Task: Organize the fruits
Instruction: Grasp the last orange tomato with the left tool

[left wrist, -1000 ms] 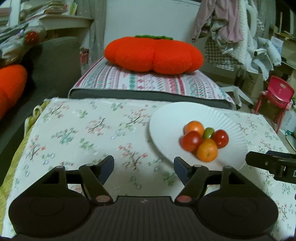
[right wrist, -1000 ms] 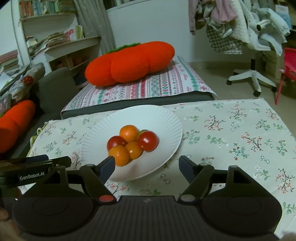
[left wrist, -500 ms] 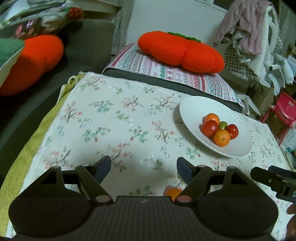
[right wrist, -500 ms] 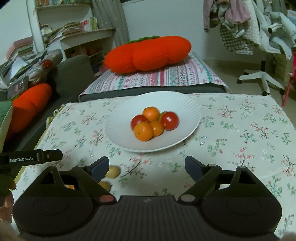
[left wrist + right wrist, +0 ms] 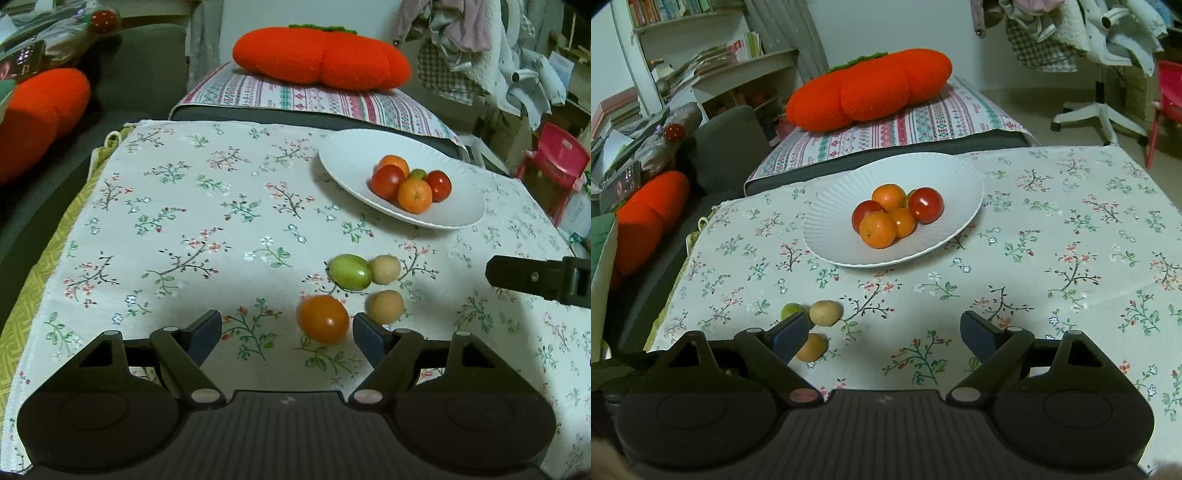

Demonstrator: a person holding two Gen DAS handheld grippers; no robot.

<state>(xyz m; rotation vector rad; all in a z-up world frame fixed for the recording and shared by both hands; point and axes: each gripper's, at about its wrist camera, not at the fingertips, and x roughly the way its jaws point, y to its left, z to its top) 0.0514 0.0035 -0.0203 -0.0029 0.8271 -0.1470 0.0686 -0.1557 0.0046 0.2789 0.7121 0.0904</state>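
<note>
A white plate [image 5: 351, 155] [image 5: 945, 177] holds several red tomatoes and small oranges [image 5: 414, 195] [image 5: 878, 229]. Loose on the floral cloth lie an orange tomato [image 5: 323, 324], a green tomato [image 5: 350, 271] [image 5: 790, 311] and two tan round fruits [image 5: 385, 306] [image 5: 385, 268] [image 5: 824, 312] [image 5: 812, 347]. My left gripper [image 5: 287, 327] is open and empty, with the orange tomato just inside its right finger. My right gripper [image 5: 884, 332] is open and empty; its left finger partly hides the tan fruits. One right gripper finger [image 5: 539, 277] shows in the left wrist view.
A floral tablecloth [image 5: 192, 229] [image 5: 1071, 229] covers the table. Behind it are a striped cushion [image 5: 317, 99] with an orange pumpkin pillow [image 5: 321, 55] [image 5: 868, 88], a dark sofa [image 5: 140, 74], a red child's chair [image 5: 554, 162] and an office chair base [image 5: 1100, 114].
Both grippers have pulled back from the plate toward the table's near edge. The loose fruits on the cloth have come into view in front of them.
</note>
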